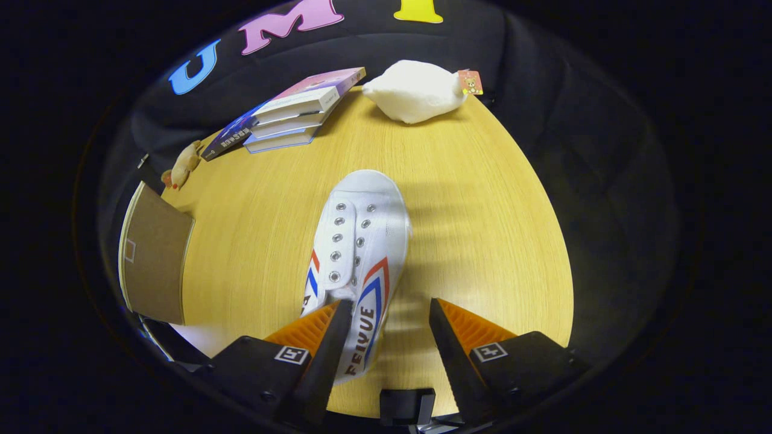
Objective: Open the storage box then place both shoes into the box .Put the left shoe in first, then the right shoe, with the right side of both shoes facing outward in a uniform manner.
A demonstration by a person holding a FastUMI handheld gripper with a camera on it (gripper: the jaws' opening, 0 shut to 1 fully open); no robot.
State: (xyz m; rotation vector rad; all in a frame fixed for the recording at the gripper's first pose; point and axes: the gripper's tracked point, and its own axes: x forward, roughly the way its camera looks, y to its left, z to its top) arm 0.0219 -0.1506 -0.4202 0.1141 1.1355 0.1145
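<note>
Shoe: white canvas lace-up shoe lies lengthwise, toe far, heel between the fingers.
Hand-held gripper: wide open, holding nothing.

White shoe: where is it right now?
In the gripper view, the white shoe lies on the wooden table, heel between the open fingers against the left one, toe pointing toward the books.

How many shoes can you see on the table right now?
1. A white shoe lies on the table, heel between the open tongs, beside one finger. A second shoe may be hidden.
</note>
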